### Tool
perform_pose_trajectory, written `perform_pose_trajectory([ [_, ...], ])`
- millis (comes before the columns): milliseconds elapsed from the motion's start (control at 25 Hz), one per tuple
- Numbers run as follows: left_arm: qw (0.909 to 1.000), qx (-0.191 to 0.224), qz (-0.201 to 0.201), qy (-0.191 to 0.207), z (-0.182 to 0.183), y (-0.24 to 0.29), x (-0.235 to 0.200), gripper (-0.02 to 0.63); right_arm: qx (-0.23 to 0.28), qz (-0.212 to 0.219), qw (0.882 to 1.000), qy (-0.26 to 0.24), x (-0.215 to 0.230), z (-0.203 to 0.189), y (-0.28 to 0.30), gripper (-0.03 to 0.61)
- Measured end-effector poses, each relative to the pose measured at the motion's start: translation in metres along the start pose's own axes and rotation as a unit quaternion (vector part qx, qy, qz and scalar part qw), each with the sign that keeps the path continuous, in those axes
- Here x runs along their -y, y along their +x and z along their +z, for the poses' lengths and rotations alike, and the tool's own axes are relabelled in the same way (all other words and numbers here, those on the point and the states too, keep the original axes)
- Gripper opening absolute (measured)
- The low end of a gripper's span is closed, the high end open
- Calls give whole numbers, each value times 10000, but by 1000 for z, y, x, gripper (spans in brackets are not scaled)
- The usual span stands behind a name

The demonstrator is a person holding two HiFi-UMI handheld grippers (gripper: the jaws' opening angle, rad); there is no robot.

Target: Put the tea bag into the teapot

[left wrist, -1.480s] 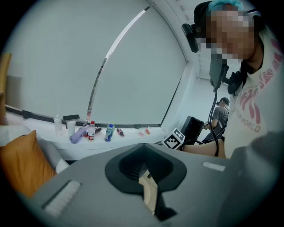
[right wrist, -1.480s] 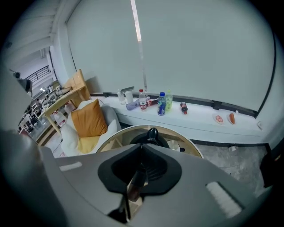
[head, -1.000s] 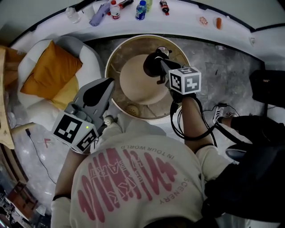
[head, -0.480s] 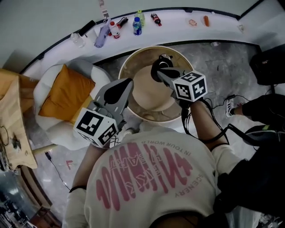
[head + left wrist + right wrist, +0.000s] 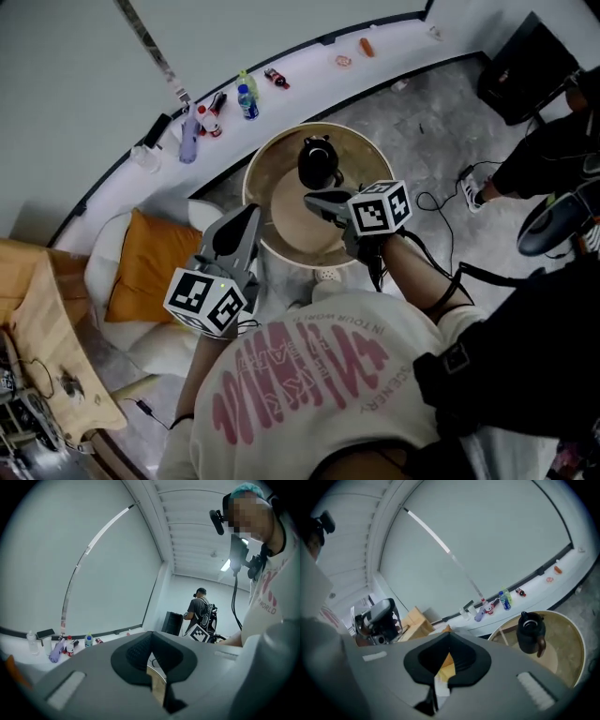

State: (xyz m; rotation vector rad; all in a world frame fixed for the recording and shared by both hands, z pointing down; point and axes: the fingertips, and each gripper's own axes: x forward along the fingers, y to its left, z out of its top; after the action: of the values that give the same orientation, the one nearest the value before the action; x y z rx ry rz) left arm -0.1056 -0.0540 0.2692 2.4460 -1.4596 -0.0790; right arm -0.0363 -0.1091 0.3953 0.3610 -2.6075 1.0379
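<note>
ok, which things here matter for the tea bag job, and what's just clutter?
Job: teapot on the round table; right gripper, jaws shut; left gripper. I can't make out a tea bag.
Clutter: bottles; orange cushion.

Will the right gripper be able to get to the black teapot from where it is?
Probably yes. The teapot stands in the open on the round table, just beyond the right gripper, with nothing between them.

Shirt (image 5: 309, 394) back: "IN YOUR WORLD", "SCENERY"; large pink lettering unreadable.
</note>
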Motion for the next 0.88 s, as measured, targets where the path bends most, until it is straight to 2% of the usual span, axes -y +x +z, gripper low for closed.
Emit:
perform_pose_trajectory([
  [120, 9999, -56, -149, 57, -5, -11, 7, 15, 237, 57, 9996, 162, -17, -8, -10, 5],
  [480, 9983, -510, -249, 94, -52, -56, 11, 15, 412, 60, 9981, -453, -69, -39, -23, 5],
  [880, 9978, -533, -374, 129, -61, -63, 12, 15, 406, -168, 9961, -764, -72, -51, -32, 5],
])
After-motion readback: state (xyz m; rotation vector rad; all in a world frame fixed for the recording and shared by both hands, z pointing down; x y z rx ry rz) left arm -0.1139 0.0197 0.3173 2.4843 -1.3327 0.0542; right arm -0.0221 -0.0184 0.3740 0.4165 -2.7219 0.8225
